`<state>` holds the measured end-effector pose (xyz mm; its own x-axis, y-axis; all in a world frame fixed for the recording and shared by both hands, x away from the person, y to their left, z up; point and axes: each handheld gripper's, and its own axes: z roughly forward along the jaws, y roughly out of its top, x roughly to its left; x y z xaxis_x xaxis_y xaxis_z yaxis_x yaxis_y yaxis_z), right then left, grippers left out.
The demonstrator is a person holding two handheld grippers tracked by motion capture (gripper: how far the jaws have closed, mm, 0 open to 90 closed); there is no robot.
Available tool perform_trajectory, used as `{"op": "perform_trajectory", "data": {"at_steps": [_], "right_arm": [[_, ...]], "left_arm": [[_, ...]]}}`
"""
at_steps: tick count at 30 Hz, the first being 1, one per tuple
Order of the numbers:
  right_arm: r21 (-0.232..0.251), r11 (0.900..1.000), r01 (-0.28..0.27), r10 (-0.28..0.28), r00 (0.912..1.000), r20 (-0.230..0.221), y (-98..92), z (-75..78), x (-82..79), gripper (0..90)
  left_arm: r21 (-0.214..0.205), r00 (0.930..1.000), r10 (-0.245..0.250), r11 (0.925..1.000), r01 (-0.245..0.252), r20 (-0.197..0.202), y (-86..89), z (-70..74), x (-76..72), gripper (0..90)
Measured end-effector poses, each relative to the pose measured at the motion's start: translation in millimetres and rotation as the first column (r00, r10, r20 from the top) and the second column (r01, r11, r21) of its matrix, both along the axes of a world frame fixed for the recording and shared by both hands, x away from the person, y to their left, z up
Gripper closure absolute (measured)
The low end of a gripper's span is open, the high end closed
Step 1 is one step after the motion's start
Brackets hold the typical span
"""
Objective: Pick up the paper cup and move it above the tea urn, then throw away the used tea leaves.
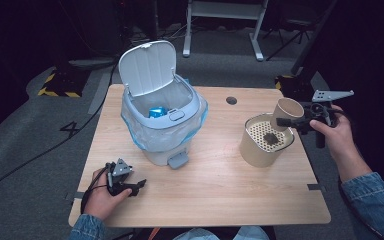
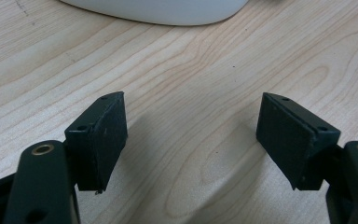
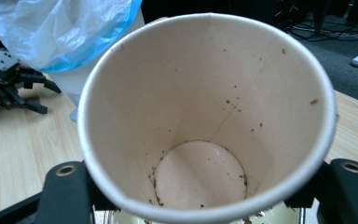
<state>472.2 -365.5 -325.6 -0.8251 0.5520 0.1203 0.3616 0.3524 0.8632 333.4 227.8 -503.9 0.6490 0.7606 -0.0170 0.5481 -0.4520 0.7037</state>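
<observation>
Wood grain lies bare between your left tool's spread jaws; it rests idle on the bench. Farther off, your right tool pinches the paper cup, tipped over the strainer tub. Dregs sit on the perforated lid, and the cup looks emptied but for specks. Left, I'd judge: carry it to the open bin.

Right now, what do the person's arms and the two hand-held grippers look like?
Both forearms wear blue denim sleeves. The left hand-held gripper is black with a small grey three-cornered plate on top and a black cable looping under the hand. Its flat black pads are rectangular, on arms with brass-ringed holes. The right hand-held gripper is black too, topped by a longer grey perforated plate.
</observation>
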Motion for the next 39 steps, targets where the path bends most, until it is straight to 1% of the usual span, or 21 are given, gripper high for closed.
{"op": "perform_trajectory", "data": {"at_steps": [1, 3, 4, 6, 11, 13, 18, 20, 22, 23, 25, 26, 27, 28, 30, 33, 34, 35, 37, 38, 39], "right_arm": [[0.000, 1.0000, 0.000, 0.000, 1.0000, 0.000, 0.0, 0.0, 0.0, 32.3], [-0.028, 0.9996, 0.005, -0.005, 0.9999, 0.016, 1.4, 0.9, -1.3, 32.1], [-0.035, 0.9994, 0.005, -0.003, 0.9994, 0.034, 4.0, 3.2, -2.7, 32.0], [-0.035, 0.9994, -0.001, 0.002, 0.9991, 0.042, 6.1, 4.8, -3.5, 31.9], [-0.050, 0.9979, -0.042, 0.045, 0.9972, 0.060, 21.3, 16.4, -5.2, 31.7], [-0.066, 0.9956, -0.066, 0.071, 0.9950, 0.070, 32.1, 25.5, -5.7, 31.9], [-0.072, 0.9924, -0.100, 0.105, 0.9920, 0.070, 47.7, 37.1, -4.1, 31.9], [-0.067, 0.9908, -0.118, 0.123, 0.9890, 0.083, 61.3, 44.1, -1.8, 31.8], [-0.062, 0.9902, -0.125, 0.130, 0.9874, 0.090, 66.2, 46.2, -0.7, 31.8], [-0.055, 0.9883, -0.142, 0.147, 0.9837, 0.103, 76.6, 50.3, 2.0, 31.8], [-0.053, 0.9855, -0.161, 0.166, 0.9802, 0.108, 87.8, 54.2, 4.7, 31.7], [-0.053, 0.9855, -0.161, 0.166, 0.9802, 0.108, 87.8, 54.2, 4.7, 31.7], [-0.050, 0.9824, -0.180, 0.184, 0.9772, 0.105, 99.3, 58.1, 7.3, 31.6], [-0.050, 0.9824, -0.180, 0.184, 0.9772, 0.105, 99.3, 58.1, 7.3, 31.6], [-0.058, 0.9782, -0.199, 0.205, 0.9730, 0.107, 116.7, 63.5, 10.5, 31.5], [-0.061, 0.9750, -0.214, 0.219, 0.9703, 0.102, 127.6, 67.1, 12.5, 31.5], [-0.063, 0.9728, -0.223, 0.229, 0.9680, 0.103, 138.0, 70.1, 14.0, 31.5], [-0.063, 0.9728, -0.223, 0.229, 0.9680, 0.103, 138.0, 70.1, 14.0, 31.5], [-0.070, 0.9704, -0.231, 0.238, 0.9654, 0.108, 153.0, 75.0, 16.1, 31.5], [-0.070, 0.9704, -0.231, 0.238, 0.9654, 0.108, 153.0, 75.0, 16.1, 31.5], [-0.066, 0.9701, -0.233, 0.240, 0.9644, 0.112, 162.6, 78.2, 17.5, 31.4]], "left_arm": [[0.000, 1.0000, 0.000, 1.0000, 0.000, 0.000, 0.0, 0.0, 0.0, 24.9], [-0.002, 1.0000, 0.002, 1.0000, -0.002, -0.002, -0.4, -0.1, 0.0, 24.9], [-0.002, 1.0000, 0.002, 1.0000, -0.002, -0.002, -0.4, -0.1, 0.0, 24.9], [-0.002, 1.0000, 0.002, 1.0000, -0.002, -0.002, -0.6, -0.1, -0.1, 24.9], [-0.001, 1.0000, 0.003, 1.0000, -0.003, -0.002, -0.6, -0.1, -0.2, 24.9], [-0.001, 1.0000, 0.003, 1.0000, -0.003, -0.002, -0.6, -0.1, -0.2, 25.0], [0.001, 1.0000, 0.001, 1.0000, -0.001, 0.000, -0.1, 0.0, 0.1, 25.1], [0.000, 1.0000, 0.002, 1.0000, -0.002, 0.000, 0.1, 0.1, 0.2, 25.4], [-0.001, 1.0000, 0.008, 1.0000, -0.008, 0.001, 0.3, 0.1, 0.3, 25.8], [-0.001, 0.9999, 0.013, 0.9999, -0.013, 0.004, 0.6, 0.1, 0.5, 26.4], [0.001, 0.9999, 0.014, 0.9999, -0.014, 0.002, 0.3, 0.1, 0.4, 26.4], [0.001, 0.9999, 0.014, 0.9999, -0.014, 0.002, 0.3, 0.1, 0.4, 26.4], [0.001, 0.9999, 0.014, 0.9999, -0.014, 0.002, 0.4, 0.1, 0.4, 26.4], [0.001, 0.9999, 0.014, 0.9999, -0.014, 0.002, 0.4, 0.1, 0.4, 26.4], [0.002, 0.9999, 0.012, 0.9999, -0.012, 0.003, 0.5, 0.2, 0.5, 26.4], [0.001, 0.9999, 0.013, 0.9999, -0.013, 0.003, 0.4, 0.2, 0.5, 26.4], [0.001, 0.9999, 0.012, 0.9999, -0.012, 0.003, 0.5, 0.2, 0.6, 26.4], [0.001, 0.9999, 0.012, 0.9999, -0.012, 0.003, 0.5, 0.2, 0.6, 26.4], [0.002, 0.9999, 0.012, 0.9999, -0.012, 0.002, 0.3, 0.2, 0.4, 26.4], [0.002, 0.9999, 0.012, 0.9999, -0.012, 0.002, 0.3, 0.2, 0.4, 26.4], [0.003, 0.9999, 0.013, 0.9999, -0.013, 0.005, 0.2, 0.1, 0.5, 26.4]]}}
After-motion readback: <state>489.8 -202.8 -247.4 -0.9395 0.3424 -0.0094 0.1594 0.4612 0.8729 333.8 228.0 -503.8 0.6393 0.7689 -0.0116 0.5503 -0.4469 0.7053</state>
